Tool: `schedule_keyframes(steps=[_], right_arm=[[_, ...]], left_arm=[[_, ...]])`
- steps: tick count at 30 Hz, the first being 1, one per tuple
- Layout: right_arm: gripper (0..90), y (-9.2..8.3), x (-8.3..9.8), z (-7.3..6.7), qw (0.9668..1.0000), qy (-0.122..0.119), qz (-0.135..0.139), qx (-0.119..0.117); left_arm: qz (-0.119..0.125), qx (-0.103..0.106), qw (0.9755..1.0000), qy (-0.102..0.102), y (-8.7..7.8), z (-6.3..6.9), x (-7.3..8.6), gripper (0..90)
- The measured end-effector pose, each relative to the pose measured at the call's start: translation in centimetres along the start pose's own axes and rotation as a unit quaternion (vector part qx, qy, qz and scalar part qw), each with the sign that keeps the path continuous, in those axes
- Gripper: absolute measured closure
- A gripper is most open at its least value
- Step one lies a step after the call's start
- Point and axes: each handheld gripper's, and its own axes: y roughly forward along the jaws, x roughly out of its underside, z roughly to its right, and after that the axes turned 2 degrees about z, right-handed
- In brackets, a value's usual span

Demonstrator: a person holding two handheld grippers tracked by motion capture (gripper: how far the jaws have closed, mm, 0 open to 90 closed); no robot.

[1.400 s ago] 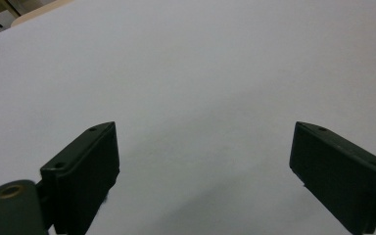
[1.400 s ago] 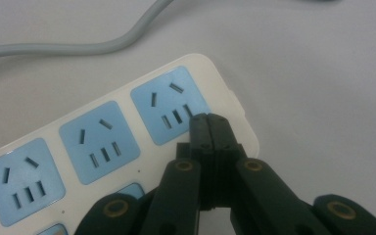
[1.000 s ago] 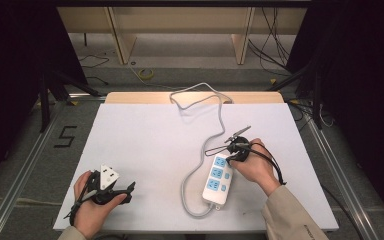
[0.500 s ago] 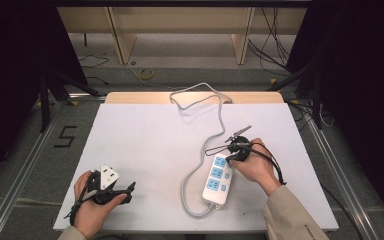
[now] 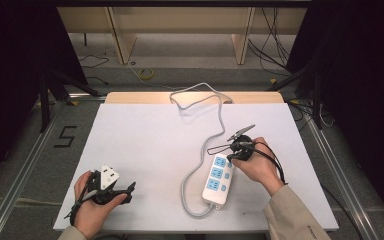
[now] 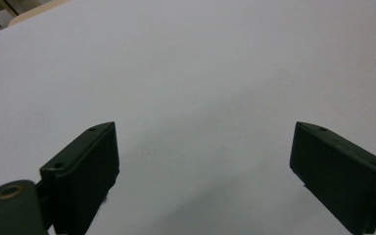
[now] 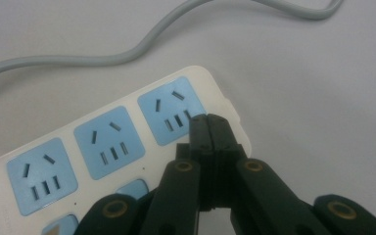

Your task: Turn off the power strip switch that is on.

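The right tool point(image 7: 209, 128), jaws pressed together and empty, points at the end socket of the white plastic power strip with blue sockets point(image 5: 218, 179) on the white surface point(image 5: 150, 150). The left tool point(image 6: 203, 171) stands wide apart.

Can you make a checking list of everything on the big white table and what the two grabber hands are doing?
Surface: white table, bare at its left and middle.
Job's things: white power strip with blue sockets, lying flat.
Clutter: nothing seen.
Grippers: left gripper wide open over bare table; right gripper shut, tips over the strip's end socket.
Cables: grey cord loops from the strip toward the far edge.
Surroundings: floor with wires, a taped 5, dark curtains.
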Motion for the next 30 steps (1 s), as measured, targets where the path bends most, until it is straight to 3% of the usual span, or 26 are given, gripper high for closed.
schedule_keyframes(steps=[30], right_arm=[[90.0, -1.6, 2.0, 1.0, 0.9999, 0.013, 0.009, 0.005]], left_arm=[[-0.004, 0.003, 1.0000, 0.002, 0.1, 0.2, 0.1, 10.5]])
